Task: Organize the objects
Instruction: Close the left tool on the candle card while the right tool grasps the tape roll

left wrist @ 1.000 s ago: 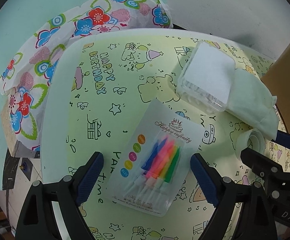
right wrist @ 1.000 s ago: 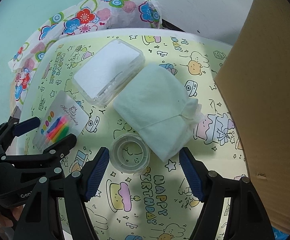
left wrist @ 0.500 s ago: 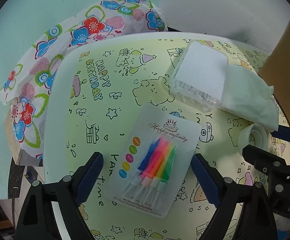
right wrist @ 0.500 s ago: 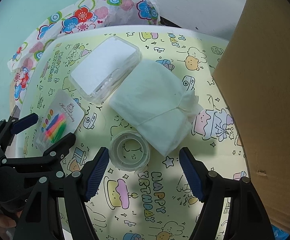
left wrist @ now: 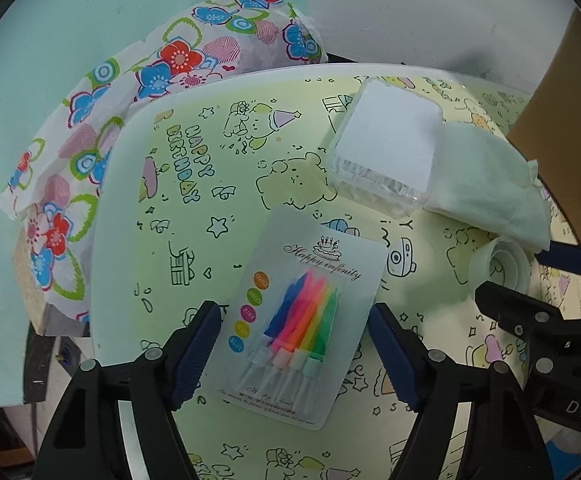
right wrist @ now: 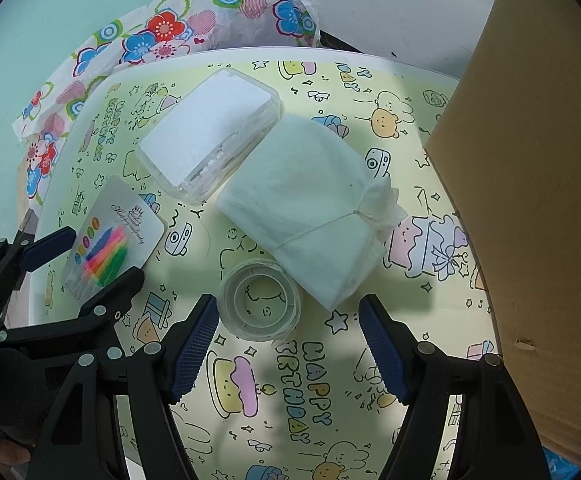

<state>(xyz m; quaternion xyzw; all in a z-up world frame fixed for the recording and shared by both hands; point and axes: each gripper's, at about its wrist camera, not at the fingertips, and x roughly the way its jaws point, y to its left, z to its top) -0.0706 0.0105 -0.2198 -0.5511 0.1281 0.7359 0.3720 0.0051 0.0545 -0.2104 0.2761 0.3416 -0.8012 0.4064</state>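
Note:
A card of coloured birthday candles (left wrist: 298,320) (right wrist: 110,236) lies flat on the birthday-print tablecloth (left wrist: 210,184). My left gripper (left wrist: 294,316) (right wrist: 90,260) straddles it from above; its jaws are closing, the blue pads stand just off the card's two long edges. My right gripper (right wrist: 286,320) (left wrist: 530,280) is open over a clear tape roll (right wrist: 260,300) (left wrist: 498,268), which sits near the tip of its left finger. Behind lie a clear plastic box (right wrist: 210,140) (left wrist: 386,152) and a tied white cloth bundle (right wrist: 310,208) (left wrist: 486,180).
A tall cardboard box (right wrist: 530,200) (left wrist: 570,120) walls off the table's right side. A floral cloth (left wrist: 90,140) drapes over the far left edge. The wall stands close behind the table.
The left gripper's fingers have drawn inward toward the candle card's edges, and its view has shifted slightly. The right gripper and the tape roll have stayed put.

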